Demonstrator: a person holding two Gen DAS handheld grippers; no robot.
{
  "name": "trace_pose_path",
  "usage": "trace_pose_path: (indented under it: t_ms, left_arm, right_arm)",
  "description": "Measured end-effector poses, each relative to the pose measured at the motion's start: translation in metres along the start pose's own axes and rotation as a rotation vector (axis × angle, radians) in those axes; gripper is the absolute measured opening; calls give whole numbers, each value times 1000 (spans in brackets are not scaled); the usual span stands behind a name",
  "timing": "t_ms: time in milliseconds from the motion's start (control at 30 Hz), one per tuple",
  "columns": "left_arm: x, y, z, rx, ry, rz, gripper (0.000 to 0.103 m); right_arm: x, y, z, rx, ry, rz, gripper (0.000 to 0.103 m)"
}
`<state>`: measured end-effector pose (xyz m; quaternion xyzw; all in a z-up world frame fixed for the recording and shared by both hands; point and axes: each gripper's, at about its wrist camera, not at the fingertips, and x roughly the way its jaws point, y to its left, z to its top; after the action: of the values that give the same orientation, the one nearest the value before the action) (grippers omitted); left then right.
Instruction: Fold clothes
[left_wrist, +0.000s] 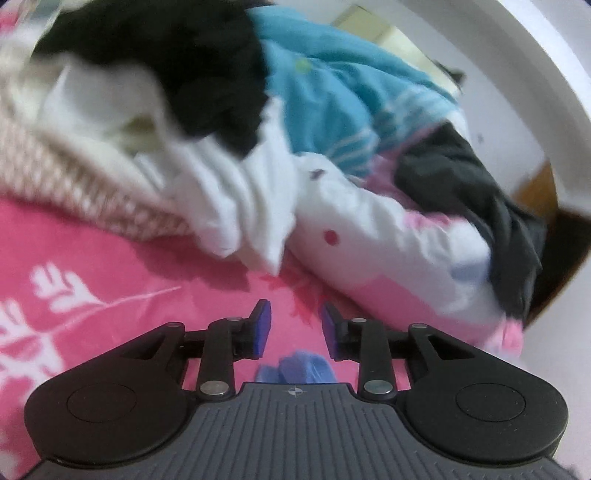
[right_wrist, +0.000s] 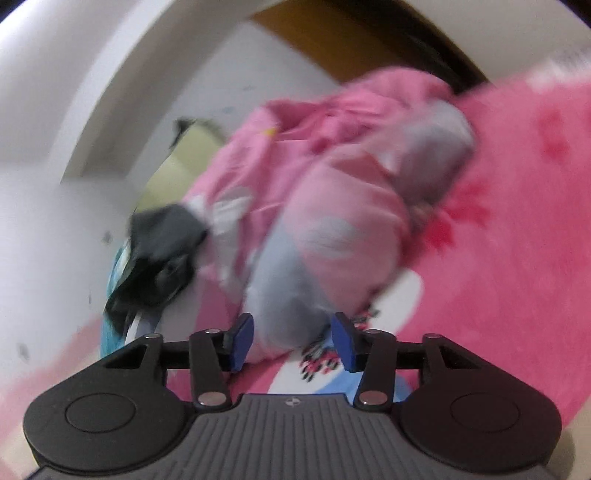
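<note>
Spreading empty jaws, two grippers, left gripper and right gripper, face one clothes pile.

Pink bedspread with white leaf print, teal striped garment, black garment, white garment, beige knit, blue gripper pads, pink-and-grey garment

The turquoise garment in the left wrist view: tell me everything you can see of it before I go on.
The turquoise garment is soft, crumpled cloth with thin pale stripes near one edge and a small yellow-green spot. It lies unfolded high in the heap of clothes on the pink bedcover, sloping down to the right. A black garment overlaps its left side, a white piece with a red dot lies below it, and a dark grey garment lies to its right. Blur hides finer detail.
</note>
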<state>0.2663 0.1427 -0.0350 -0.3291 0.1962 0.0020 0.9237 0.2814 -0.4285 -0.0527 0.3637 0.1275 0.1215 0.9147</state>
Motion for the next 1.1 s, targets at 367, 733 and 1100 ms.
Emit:
trace_pose_path:
  t_ms: [367,733,1100]
  left_arm:
    - [-22,-11,-51,342,134,86,32]
    - [-23,16,-62,354,204,63,32]
    - [-23,17,-62,360,206,56,32]
  right_arm:
    - [38,168,-89,-799,417,161,29]
    - [100,229,-197,-1218,710,297,14]
    - [172,203,-135,-868,524,40,12]
